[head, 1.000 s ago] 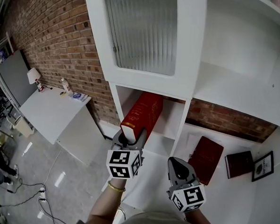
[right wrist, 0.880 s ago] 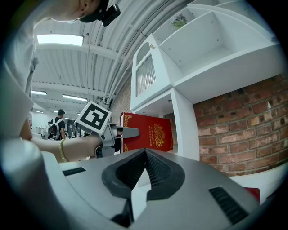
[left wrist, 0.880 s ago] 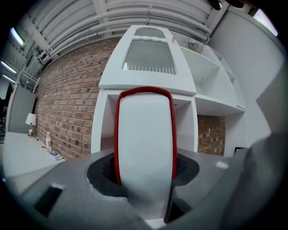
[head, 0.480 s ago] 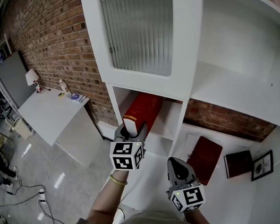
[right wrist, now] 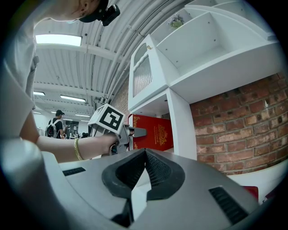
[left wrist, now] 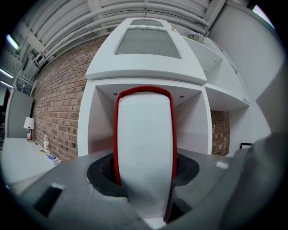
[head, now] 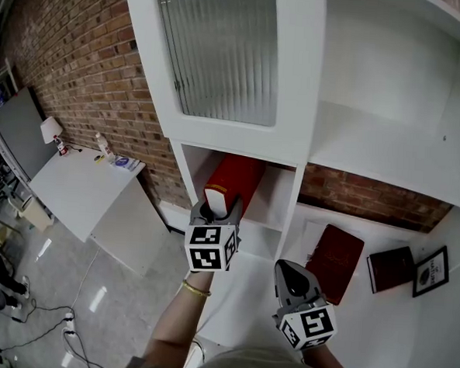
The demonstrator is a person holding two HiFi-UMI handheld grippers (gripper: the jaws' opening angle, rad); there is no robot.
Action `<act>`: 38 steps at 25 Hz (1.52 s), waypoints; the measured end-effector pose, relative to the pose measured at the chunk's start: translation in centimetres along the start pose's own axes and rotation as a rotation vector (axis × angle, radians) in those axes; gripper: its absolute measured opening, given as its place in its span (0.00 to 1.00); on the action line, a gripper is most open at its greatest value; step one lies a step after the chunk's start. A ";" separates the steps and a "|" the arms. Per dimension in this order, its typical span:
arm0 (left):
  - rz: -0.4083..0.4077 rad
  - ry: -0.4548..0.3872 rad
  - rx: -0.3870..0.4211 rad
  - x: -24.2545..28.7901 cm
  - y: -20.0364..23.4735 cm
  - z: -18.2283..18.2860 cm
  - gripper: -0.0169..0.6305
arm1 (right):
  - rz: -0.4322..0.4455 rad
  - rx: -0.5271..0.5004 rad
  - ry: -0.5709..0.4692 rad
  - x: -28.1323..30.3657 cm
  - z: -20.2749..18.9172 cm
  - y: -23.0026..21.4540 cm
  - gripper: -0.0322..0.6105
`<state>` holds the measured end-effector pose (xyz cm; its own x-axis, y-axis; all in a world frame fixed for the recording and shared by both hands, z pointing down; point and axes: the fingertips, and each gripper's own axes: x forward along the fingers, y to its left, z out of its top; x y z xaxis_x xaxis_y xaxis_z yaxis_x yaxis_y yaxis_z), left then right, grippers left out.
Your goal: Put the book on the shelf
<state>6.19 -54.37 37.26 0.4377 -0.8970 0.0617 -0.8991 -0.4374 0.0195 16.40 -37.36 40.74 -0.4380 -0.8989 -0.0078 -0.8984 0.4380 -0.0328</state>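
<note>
Reaches forward with the left forearm outstretched, left hand-held gripper [head: 217, 211] level. Grips the near edge of the upright red book [head: 235, 178], jaws wide around its white page block. Has the book's far end inside the open shelf compartment [head: 274, 198], below the frosted-glass door [head: 219, 50]. Holds the right hand-held gripper [head: 290, 275] level, lower and nearer the body, jaws pressed together on nothing, well apart from the book. Flanked on the right by a white bench [head: 377, 320] bearing a flat dark red book [head: 336, 260], a smaller dark book [head: 392, 268] and a framed picture [head: 431, 272].
</note>
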 end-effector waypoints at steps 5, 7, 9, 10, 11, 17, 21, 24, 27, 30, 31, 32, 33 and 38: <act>-0.001 0.009 0.003 1.2 0.2 0.0 0.39 | -0.013 0.009 -0.003 -0.1 -0.1 -0.3 0.06; 0.000 0.012 0.005 1.6 0.2 0.0 0.39 | -0.013 0.002 0.000 -0.2 -0.1 -0.5 0.06; 0.001 0.017 0.007 2.0 0.1 -0.1 0.39 | -0.013 -0.002 0.002 -0.3 -0.1 -0.6 0.06; 0.001 0.019 0.008 2.2 0.1 -0.2 0.39 | -0.014 -0.002 0.003 -0.3 -0.1 -0.6 0.06; 0.001 0.022 0.008 2.3 0.1 -0.2 0.39 | -0.015 -0.001 0.003 -0.3 -0.1 -0.6 0.06; 0.002 0.031 0.010 2.9 0.1 -0.4 0.39 | -0.016 -0.003 0.005 -0.4 -0.1 -0.8 0.06; -0.003 0.032 0.018 3.1 0.0 -0.5 0.39 | -0.014 -0.003 0.003 -0.4 -0.1 -0.6 0.06; -0.010 0.034 0.030 3.2 0.0 -0.5 0.39 | -0.011 -0.004 0.004 -0.3 -0.1 -0.3 0.06; 0.002 0.019 0.040 2.8 0.2 -0.1 0.42 | -0.007 -0.004 0.010 -0.4 -0.2 0.2 0.06; 0.001 0.004 0.030 2.3 0.3 0.3 0.46 | -0.006 -0.003 0.014 -0.5 -0.2 0.6 0.06; -0.003 0.003 0.027 2.1 0.3 0.4 0.46 | -0.006 -0.003 0.014 -0.6 -0.2 0.7 0.06; -0.007 0.001 0.025 1.9 0.3 0.5 0.46 | -0.005 -0.003 0.014 -0.6 -0.2 0.9 0.06; -0.010 -0.003 0.023 1.6 0.2 0.7 0.46 | -0.003 -0.004 0.013 -0.7 -0.2 1.1 0.06; -0.021 -0.004 0.030 -0.2 0.1 0.8 0.46 | 0.009 -0.005 0.010 -1.0 -0.2 2.4 0.06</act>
<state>6.06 -54.31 36.42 0.4563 -0.8879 0.0580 -0.8891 -0.4576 -0.0096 14.65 -35.36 40.91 -0.4467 -0.8947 0.0023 -0.8944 0.4464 -0.0280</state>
